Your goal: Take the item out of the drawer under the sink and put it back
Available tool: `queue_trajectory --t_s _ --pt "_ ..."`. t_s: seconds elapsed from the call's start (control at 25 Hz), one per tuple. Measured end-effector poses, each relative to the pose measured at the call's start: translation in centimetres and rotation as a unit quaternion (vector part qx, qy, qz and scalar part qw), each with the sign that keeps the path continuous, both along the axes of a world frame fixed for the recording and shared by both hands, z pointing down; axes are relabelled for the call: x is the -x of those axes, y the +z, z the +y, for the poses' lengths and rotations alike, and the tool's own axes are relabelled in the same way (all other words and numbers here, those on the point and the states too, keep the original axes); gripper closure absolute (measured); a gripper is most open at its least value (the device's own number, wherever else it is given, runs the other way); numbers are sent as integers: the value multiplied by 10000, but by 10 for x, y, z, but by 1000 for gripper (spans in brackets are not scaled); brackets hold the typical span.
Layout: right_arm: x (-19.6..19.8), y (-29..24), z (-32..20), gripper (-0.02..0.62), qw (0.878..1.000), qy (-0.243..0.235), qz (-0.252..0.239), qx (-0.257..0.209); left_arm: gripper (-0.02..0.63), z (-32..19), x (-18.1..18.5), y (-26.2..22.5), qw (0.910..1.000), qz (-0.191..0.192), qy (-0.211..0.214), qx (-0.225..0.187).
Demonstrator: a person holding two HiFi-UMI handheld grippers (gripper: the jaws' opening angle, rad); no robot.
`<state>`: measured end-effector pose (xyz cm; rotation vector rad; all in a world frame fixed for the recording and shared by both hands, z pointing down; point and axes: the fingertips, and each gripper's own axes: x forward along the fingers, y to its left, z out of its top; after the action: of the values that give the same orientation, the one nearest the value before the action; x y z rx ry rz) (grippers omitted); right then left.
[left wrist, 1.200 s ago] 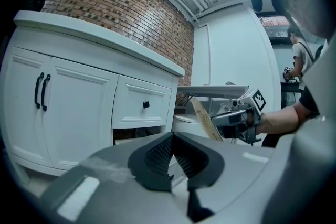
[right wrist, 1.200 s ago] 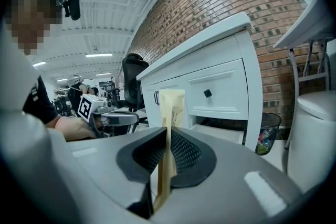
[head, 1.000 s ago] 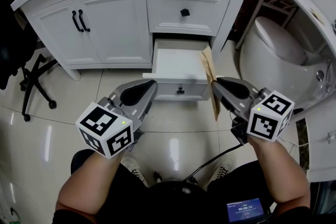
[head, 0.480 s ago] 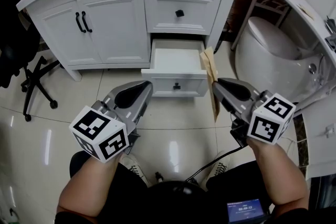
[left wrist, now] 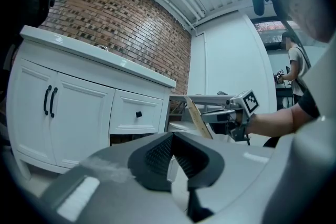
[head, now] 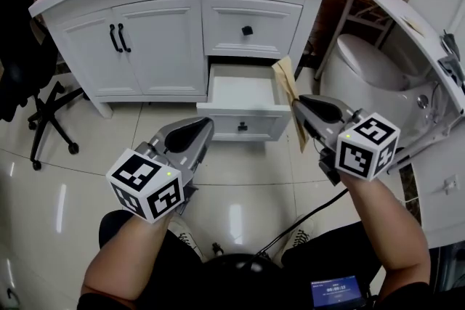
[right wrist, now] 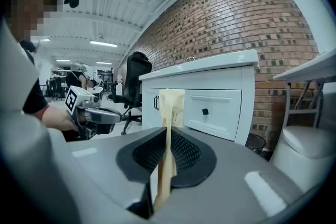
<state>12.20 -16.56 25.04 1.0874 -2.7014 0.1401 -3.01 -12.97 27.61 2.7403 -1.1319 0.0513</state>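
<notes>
Since a second ago the right gripper [head: 299, 107] has edged forward toward the white sink cabinet [head: 160, 47]. The cabinet's open white drawer [head: 240, 92] lies bare, just left of the flat tan paper envelope [head: 288, 86]. The envelope stands edge-on, long axis fore-and-aft, clamped in the right jaws. The left gripper [head: 208, 124], jaws together on nothing, waits by the drawer front.

Two grippers: left tongs [head: 207, 122], right tongs [head: 296, 104]. One envelope [head: 288, 86]. Two drawers: upper drawer [head: 247, 17], lower drawer [head: 243, 92]. Two doors [head: 161, 47]. One chair [head: 42, 107]. One toilet [head: 363, 63].
</notes>
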Motion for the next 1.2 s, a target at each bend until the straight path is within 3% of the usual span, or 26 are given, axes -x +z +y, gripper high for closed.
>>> queue_trajectory --t_s 0.16,0.36,0.56,0.88,1.0,1.2 --pt "17 2 -43 565 9966 -205 766 -207 600 -1 -1 1 10000 28 28 19" --pt "33 42 -115 566 9794 -424 1948 -320 600 -3 -7 6 9999 -9 96 73" --pt "42 85 -168 565 9733 -534 2231 56 600 -6 -6 12 9998 -47 129 159" --pt "61 128 -215 565 9659 -606 2507 236 600 -12 -8 19 9995 -43 174 255" --pt "65 156 -224 565 9549 -693 2856 422 600 -15 -9 20 9994 -18 178 292" --pt "70 195 -230 565 9259 -929 3610 611 600 -16 -12 21 9991 -10 238 353"
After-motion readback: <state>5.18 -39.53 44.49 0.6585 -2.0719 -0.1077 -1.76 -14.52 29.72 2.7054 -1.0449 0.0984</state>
